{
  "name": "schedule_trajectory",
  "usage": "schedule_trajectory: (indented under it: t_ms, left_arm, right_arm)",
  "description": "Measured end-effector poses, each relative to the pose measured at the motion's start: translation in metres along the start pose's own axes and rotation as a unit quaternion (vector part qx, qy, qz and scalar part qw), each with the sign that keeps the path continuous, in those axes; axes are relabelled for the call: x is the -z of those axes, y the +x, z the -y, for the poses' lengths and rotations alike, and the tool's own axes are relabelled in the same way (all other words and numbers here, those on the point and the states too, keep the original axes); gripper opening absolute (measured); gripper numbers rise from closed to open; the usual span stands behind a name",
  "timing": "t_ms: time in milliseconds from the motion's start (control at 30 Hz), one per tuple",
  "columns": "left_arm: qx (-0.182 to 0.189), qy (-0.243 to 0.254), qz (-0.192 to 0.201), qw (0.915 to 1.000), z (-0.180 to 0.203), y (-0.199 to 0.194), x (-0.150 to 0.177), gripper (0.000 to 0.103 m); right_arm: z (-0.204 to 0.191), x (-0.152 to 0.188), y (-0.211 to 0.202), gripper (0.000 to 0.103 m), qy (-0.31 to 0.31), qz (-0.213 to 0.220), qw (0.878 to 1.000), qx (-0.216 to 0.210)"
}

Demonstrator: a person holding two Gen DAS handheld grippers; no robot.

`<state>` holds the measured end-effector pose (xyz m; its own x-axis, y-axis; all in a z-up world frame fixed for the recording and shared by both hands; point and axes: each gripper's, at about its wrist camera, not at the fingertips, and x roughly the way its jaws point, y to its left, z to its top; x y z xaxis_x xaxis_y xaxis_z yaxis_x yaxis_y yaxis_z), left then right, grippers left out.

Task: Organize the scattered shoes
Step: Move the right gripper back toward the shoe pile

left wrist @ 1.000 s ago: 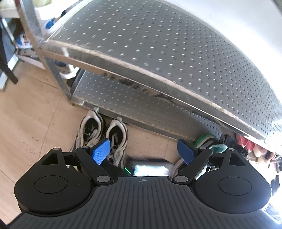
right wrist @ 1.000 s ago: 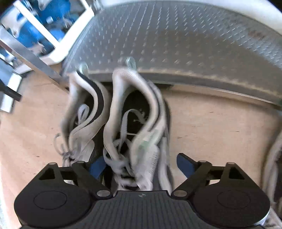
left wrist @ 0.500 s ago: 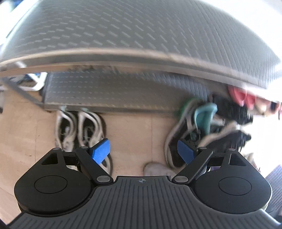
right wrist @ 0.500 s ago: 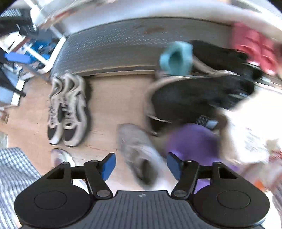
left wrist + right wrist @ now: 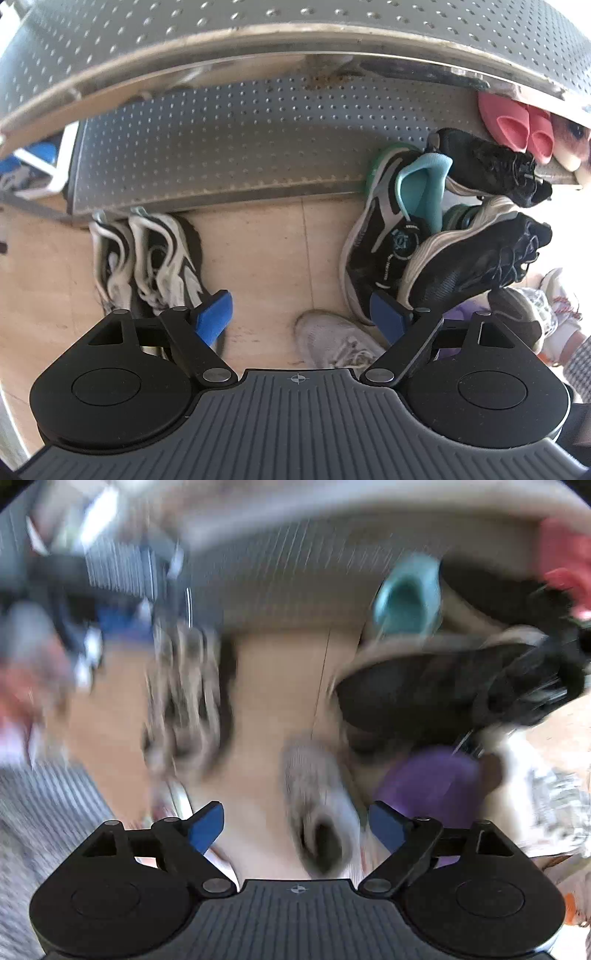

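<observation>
Left wrist: two paired white sneakers (image 5: 147, 258)

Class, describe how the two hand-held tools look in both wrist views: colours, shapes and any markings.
Both look alike. The left tool has a black ribbed body, two round black housings with disc caps, black link arms on silver pivot pins, blue pads and a small crosshair mark at the centre. The right tool shows the same. No cables show.

Perforated metal rack (image 5: 221, 147) above tan floor (image 5: 266, 251)
</observation>
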<state>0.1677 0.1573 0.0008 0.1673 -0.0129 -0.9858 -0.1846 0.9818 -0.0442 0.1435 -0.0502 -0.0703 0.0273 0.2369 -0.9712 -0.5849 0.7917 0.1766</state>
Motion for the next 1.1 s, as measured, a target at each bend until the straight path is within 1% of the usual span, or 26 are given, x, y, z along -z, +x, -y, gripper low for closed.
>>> schedule_trajectory:
  t_ms: [33, 67, 133, 167, 200, 233, 267, 300, 333, 367, 400, 467, 500, 533, 600, 667, 700, 767, 800, 833, 900, 933, 1000, 1033, 1067, 1100]
  left_arm:
    - [0.002, 0.006, 0.002, 1.0, 0.0, -0.001, 0.0, 0.087]
    - [0.006, 0.01, 0.003, 0.9999, -0.001, -0.003, 0.0, 0.087]
    - [0.015, 0.017, 0.005, 0.9997, -0.004, -0.006, 0.001, 0.087]
    - [0.017, 0.017, 0.005, 0.9997, -0.005, -0.006, 0.002, 0.087]
    - [0.018, 0.017, 0.005, 0.9997, -0.006, -0.007, 0.002, 0.087]
    - [0.019, 0.014, 0.007, 0.9997, -0.009, -0.008, 0.002, 0.087]
    - [0.019, 0.01, 0.009, 0.9997, -0.011, -0.009, 0.002, 0.087]
    - [0.018, 0.007, 0.011, 0.9998, -0.014, -0.01, 0.001, 0.087]
    - [0.019, 0.004, 0.013, 0.9997, -0.015, -0.011, 0.001, 0.087]
    - [0.02, 0.001, 0.015, 0.9997, -0.016, -0.014, 0.001, 0.087]
    - [0.022, 0.0, 0.017, 0.9996, -0.017, -0.015, 0.001, 0.087]
    - [0.028, 0.001, 0.018, 0.9995, -0.017, -0.017, 0.003, 0.087]
    - [0.03, 0.004, 0.017, 0.9994, -0.015, -0.016, 0.004, 0.087]
    - [0.031, 0.009, 0.012, 0.9994, -0.013, -0.014, 0.005, 0.087]
    - [0.032, 0.019, 0.003, 0.9993, -0.008, -0.008, 0.007, 0.087]
    - [0.029, 0.03, -0.01, 0.9991, -0.002, 0.003, 0.01, 0.087]
    - [0.029, 0.031, -0.014, 0.999, 0.001, 0.008, 0.011, 0.087]
    - [0.033, 0.025, -0.014, 0.999, 0.004, 0.017, 0.012, 0.087]
    - [0.035, 0.021, -0.014, 0.9991, 0.006, 0.022, 0.012, 0.087]
    - [0.039, 0.015, -0.014, 0.999, 0.008, 0.026, 0.012, 0.085]
    - [0.049, -0.007, -0.012, 0.9987, 0.01, 0.033, 0.007, 0.083]
    - [0.054, -0.02, -0.011, 0.9983, 0.01, 0.036, 0.004, 0.082]
    - [0.057, -0.039, -0.005, 0.9976, 0.014, 0.04, -0.003, 0.081]
    - [0.055, -0.041, -0.001, 0.9976, 0.018, 0.042, -0.007, 0.081]
    - [0.053, -0.042, 0.002, 0.9977, 0.021, 0.044, -0.01, 0.081]
    - [0.05, -0.04, 0.004, 0.9979, 0.025, 0.046, -0.012, 0.081]
  right_arm:
    - [-0.002, 0.001, 0.005, 0.073, -0.007, -0.003, 1.0, 0.008]
    - [-0.007, 0.006, 0.023, 0.068, -0.031, -0.015, 0.999, 0.03]
    - [-0.013, 0.013, 0.05, 0.06, -0.048, -0.041, 0.997, 0.047]
    - [-0.017, 0.017, 0.061, 0.062, -0.061, -0.049, 0.995, 0.06]
    - [-0.02, 0.02, 0.067, 0.059, -0.074, -0.045, 0.993, 0.075]
    - [-0.029, 0.024, 0.078, 0.057, -0.104, -0.045, 0.988, 0.106]
    - [-0.037, 0.029, 0.09, 0.049, -0.136, -0.045, 0.98, 0.138]
    - [-0.039, 0.03, 0.092, 0.041, -0.144, -0.043, 0.978, 0.146]
    - [-0.047, 0.034, 0.096, 0.028, -0.175, -0.037, 0.968, 0.174]
    - [-0.053, 0.038, 0.098, 0.028, -0.205, -0.041, 0.961, 0.183]
    - [-0.056, 0.04, 0.098, 0.027, -0.223, -0.048, 0.957, 0.178]
    - [-0.063, 0.053, 0.089, 0.018, -0.284, -0.101, 0.946, 0.119]
    - [-0.062, 0.055, 0.087, 0.017, -0.291, -0.107, 0.944, 0.113]
    - [-0.064, 0.063, 0.082, 0.016, -0.312, -0.129, 0.936, 0.103]
    - [-0.063, 0.07, 0.08, 0.02, -0.328, -0.157, 0.926, 0.1]
    - [-0.058, 0.073, 0.077, 0.055, -0.319, -0.167, 0.926, 0.116]
    - [-0.055, 0.073, 0.074, 0.056, -0.311, -0.166, 0.927, 0.126]
    - [-0.049, 0.069, 0.049, 0.066, -0.296, -0.15, 0.938, 0.102]
    - [-0.044, 0.062, 0.029, 0.069, -0.277, -0.128, 0.948, 0.09]
    - [-0.041, 0.059, 0.019, 0.071, -0.265, -0.118, 0.953, 0.086]
    - [-0.032, 0.046, -0.002, 0.071, -0.232, -0.091, 0.966, 0.072]
    - [-0.018, 0.032, -0.021, 0.072, -0.188, -0.064, 0.978, 0.058]
    - [0.013, 0.011, -0.049, 0.077, -0.094, -0.005, 0.995, 0.031]
    - [0.03, 0.001, -0.062, 0.078, -0.042, 0.029, 0.999, 0.016]
    - [0.049, -0.008, -0.073, 0.078, 0.009, 0.064, 0.998, 0.005]
    - [0.06, -0.012, -0.079, 0.077, 0.036, 0.083, 0.996, -0.001]
